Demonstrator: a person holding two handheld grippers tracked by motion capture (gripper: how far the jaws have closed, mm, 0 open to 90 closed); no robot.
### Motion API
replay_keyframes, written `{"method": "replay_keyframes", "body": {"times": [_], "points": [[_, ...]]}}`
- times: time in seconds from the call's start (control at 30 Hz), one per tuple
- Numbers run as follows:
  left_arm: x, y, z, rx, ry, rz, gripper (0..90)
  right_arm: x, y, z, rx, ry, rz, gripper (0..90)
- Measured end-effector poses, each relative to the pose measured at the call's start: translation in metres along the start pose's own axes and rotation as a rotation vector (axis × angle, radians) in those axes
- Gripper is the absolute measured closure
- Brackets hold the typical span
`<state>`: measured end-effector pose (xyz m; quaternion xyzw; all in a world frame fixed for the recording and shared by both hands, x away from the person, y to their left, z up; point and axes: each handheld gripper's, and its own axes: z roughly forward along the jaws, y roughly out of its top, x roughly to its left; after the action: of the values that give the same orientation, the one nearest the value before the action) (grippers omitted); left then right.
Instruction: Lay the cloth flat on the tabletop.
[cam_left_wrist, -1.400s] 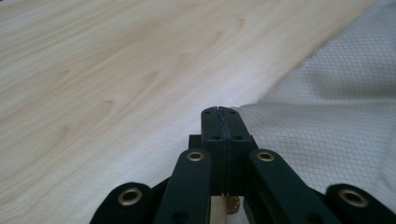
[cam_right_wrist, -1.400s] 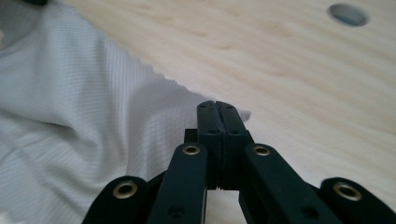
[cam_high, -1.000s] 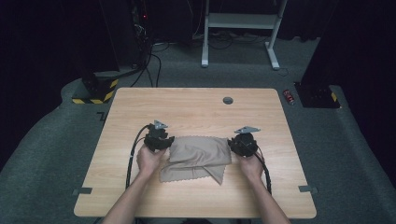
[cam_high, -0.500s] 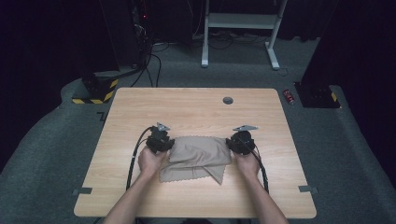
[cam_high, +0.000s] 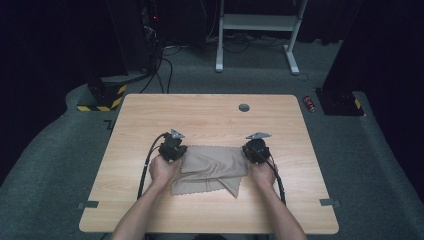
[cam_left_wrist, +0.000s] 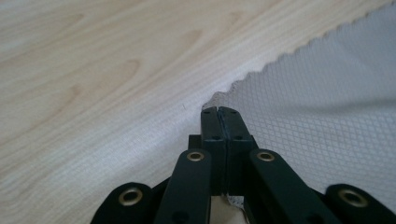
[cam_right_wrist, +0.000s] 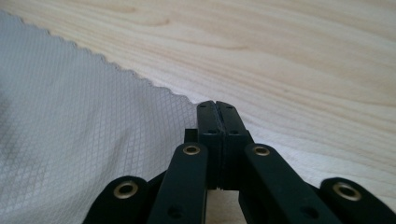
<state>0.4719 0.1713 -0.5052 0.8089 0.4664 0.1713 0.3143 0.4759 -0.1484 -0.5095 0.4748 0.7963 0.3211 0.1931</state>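
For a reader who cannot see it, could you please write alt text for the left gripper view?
The left claw, jaws shut, pinches a corner of a grey cloth with a zigzag edge. The cloth spreads to the right over a light wooden table.

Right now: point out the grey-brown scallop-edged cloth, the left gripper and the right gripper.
grey-brown scallop-edged cloth (cam_high: 212, 167): high view, middle of its flat upper layer.
left gripper (cam_left_wrist: 218, 112): left gripper view, where its closed tips meet.
right gripper (cam_right_wrist: 215, 105): right gripper view, where its closed tips meet.
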Motion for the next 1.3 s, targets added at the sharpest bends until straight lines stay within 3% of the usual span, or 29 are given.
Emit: {"method": "replay_keyframes", "body": {"times": [0.17, 0.27, 0.47, 0.53, 0.63, 0.67, 0.7, 0.83, 0.93, 1.07, 1.17, 1.3], "points": [[-0.002, 0.022, -0.002, -0.037, 0.039, 0.045, 89.4, -0.001, 0.004, -0.002, -0.019, -0.023, -0.001, 89.6], [0.002, 0.027, 0.005, -0.021, 0.06, 0.048, 89.3, -0.002, 0.011, 0.0, -0.031, -0.045, -0.007, 89.6], [0.007, 0.024, 0.016, -0.012, 0.095, 0.005, 88.0, -0.003, 0.021, 0.011, 0.002, -0.084, -0.021, 88.7], [0.007, 0.023, 0.016, -0.019, 0.102, -0.005, 81.8, -0.003, 0.021, 0.017, 0.023, -0.092, -0.006, 84.7], [0.006, 0.021, 0.007, -0.046, 0.076, -0.03, 72.3, -0.005, 0.018, 0.015, 0.016, -0.072, 0.019, 73.7], [0.005, 0.019, 0.003, -0.05, 0.071, -0.018, 71.1, -0.004, 0.017, 0.007, -0.006, -0.041, 0.03, 71.7], [0.003, 0.017, -0.001, -0.051, 0.07, 0.004, 71.1, -0.004, 0.017, 0.007, -0.006, -0.041, 0.03, 71.7], [-0.009, 0.006, -0.016, -0.044, 0.016, 0.04, 65.7, 0.012, 0.012, -0.014, -0.032, 0.026, -0.039, 70.1], [-0.02, -0.006, -0.025, -0.044, 0.004, 0.072, 61.8, 0.021, -0.001, -0.026, -0.03, 0.059, -0.069, 69.6], [-0.029, -0.018, -0.024, -0.026, 0.027, 0.111, 58.3, 0.022, -0.009, -0.025, 0.004, 0.053, -0.066, 67.3], [-0.029, -0.022, -0.02, -0.024, 0.027, 0.091, 55.9, 0.02, -0.008, -0.017, 0.018, 0.047, -0.055, 69.4], [-0.03, -0.024, -0.016, -0.018, 0.031, 0.088, 53.9, 0.023, -0.006, -0.005, 0.06, 0.029, -0.082, 75.6]]}}
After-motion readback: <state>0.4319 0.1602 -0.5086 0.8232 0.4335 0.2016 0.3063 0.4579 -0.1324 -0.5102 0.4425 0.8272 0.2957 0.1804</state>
